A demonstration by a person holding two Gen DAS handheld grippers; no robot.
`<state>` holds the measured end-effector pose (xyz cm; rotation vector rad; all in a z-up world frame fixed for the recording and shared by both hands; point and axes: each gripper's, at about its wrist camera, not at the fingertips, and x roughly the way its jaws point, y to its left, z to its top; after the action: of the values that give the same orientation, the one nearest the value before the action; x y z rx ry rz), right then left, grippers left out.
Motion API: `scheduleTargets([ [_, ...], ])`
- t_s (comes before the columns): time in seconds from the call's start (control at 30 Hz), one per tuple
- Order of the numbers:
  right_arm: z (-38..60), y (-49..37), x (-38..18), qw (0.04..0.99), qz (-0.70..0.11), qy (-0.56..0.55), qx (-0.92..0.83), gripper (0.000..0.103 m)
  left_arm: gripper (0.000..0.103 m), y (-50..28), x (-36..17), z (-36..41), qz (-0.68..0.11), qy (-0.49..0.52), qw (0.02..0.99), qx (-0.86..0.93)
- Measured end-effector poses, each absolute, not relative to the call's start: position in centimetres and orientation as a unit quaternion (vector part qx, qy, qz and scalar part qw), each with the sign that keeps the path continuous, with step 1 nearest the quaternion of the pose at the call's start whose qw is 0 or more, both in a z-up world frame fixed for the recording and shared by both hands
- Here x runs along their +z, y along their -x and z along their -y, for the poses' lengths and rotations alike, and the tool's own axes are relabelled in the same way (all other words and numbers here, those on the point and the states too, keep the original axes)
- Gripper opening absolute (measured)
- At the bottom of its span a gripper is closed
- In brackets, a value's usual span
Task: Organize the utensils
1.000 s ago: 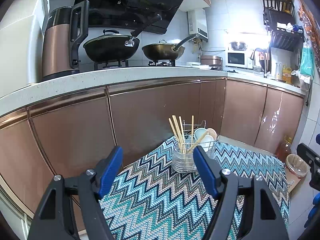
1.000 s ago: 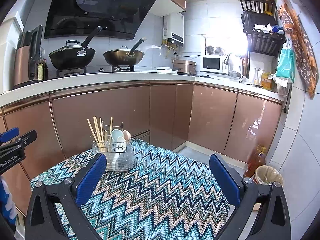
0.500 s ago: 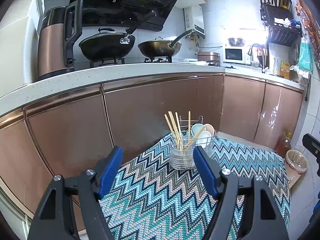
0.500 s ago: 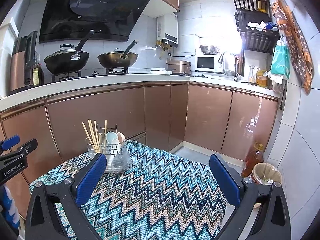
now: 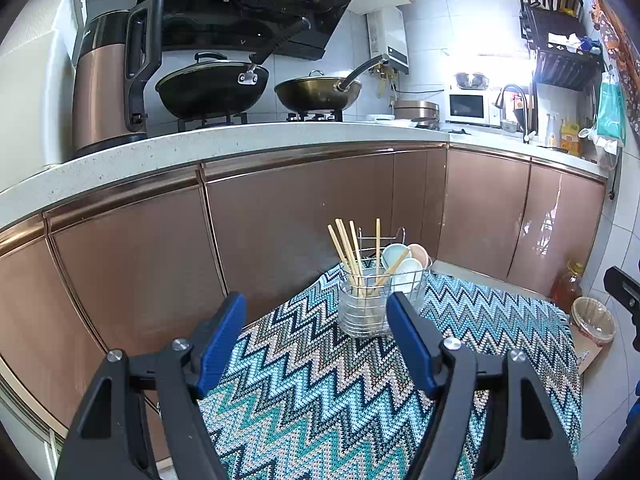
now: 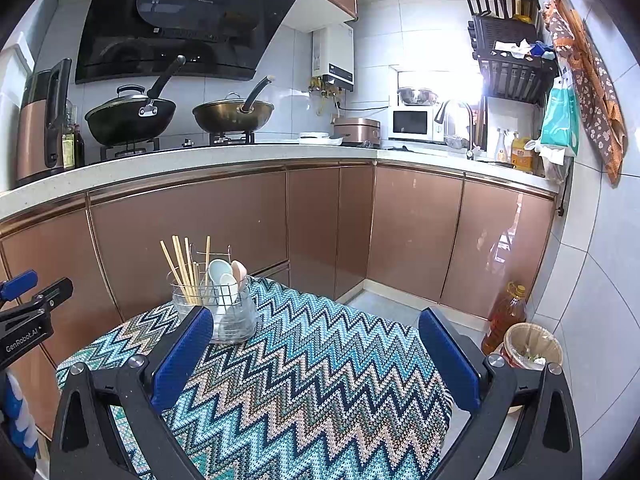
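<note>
A wire utensil holder (image 5: pixel 366 308) (image 6: pixel 224 312) stands upright on a table under a zigzag cloth (image 5: pixel 320 392) (image 6: pixel 312 380), near its far edge. One side holds several wooden chopsticks (image 5: pixel 346 252) (image 6: pixel 180 266); the other holds pale spoons (image 5: pixel 404 264) (image 6: pixel 224 274). My left gripper (image 5: pixel 316 332) is open and empty, raised above the cloth short of the holder. My right gripper (image 6: pixel 316 344) is also open and empty, wider apart, with the holder just beyond its left finger. The left gripper's body (image 6: pixel 28 316) shows at the left edge of the right wrist view.
Copper-coloured cabinets (image 5: pixel 280 224) and a white counter (image 5: pixel 240 140) run behind the table. On the counter are a kettle (image 5: pixel 108 76), two woks (image 5: pixel 212 88) and a microwave (image 5: pixel 466 108). An oil bottle (image 6: pixel 504 316) and a small bin (image 6: pixel 532 348) stand on the floor at right.
Both views have shifted slightly, and the holder sits a little lower and nearer in each frame. Both grippers stay open with nothing in them.
</note>
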<state>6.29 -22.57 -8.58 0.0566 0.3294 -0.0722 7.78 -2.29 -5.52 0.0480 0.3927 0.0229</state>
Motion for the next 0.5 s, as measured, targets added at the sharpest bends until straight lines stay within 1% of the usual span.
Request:
scheduleTargets([
  [0.5, 22.39, -6.42, -8.78, 0.985, -0.166, -0.027, -0.037, 0.103, 0.071, -7.79, -5.72, 2.26, -0.194, -0.023, 0.981, 0.012],
])
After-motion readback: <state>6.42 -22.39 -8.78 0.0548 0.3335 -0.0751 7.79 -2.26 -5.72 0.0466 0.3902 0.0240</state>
